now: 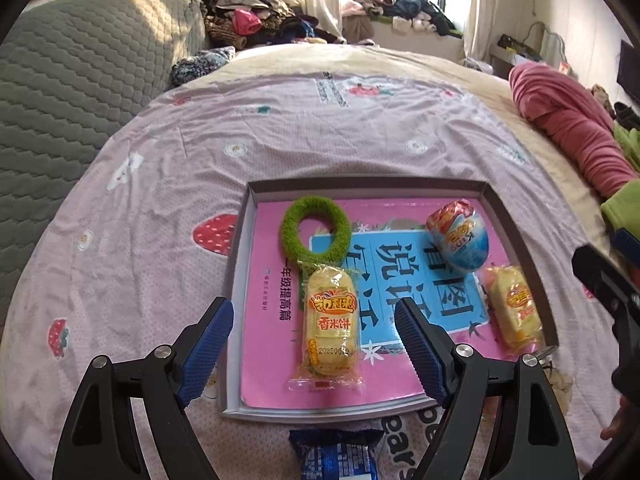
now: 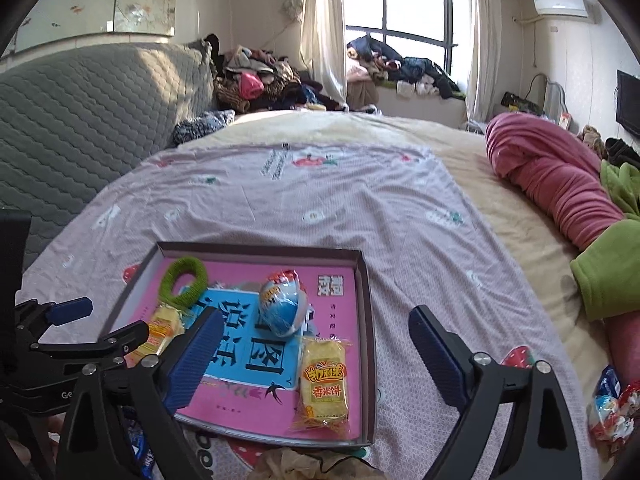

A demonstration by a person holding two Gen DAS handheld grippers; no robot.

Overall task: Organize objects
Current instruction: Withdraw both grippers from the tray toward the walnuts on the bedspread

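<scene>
Two hand-held grippers, left (image 1: pixel 314 330) and right (image 2: pixel 316 344), hover spread and empty over a shallow tray (image 1: pixel 236 264) on the bed (image 1: pixel 168 160), holding a green ring (image 1: pixel 316 227), a foil egg (image 1: pixel 458 236) and two rice crackers (image 1: pixel 330 326); open bedspread lies beyond its far rim.

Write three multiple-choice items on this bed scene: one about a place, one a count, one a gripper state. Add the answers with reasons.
1. Where does the green ring lie?
A. in the box's far left corner
B. on the red blanket
C. outside the box, on the sheet

2. How many yellow rice cracker packs lie in the grey box?
A. one
B. two
C. four

3. How is the left gripper?
A. shut on the egg
B. shut on the ring
C. open, holding nothing

Answers:
1. A: it rests on the pink book near that corner.
2. B: one between the left fingers, one at the box's right wall.
3. C: its jaws stand wide apart over the pack.
</scene>
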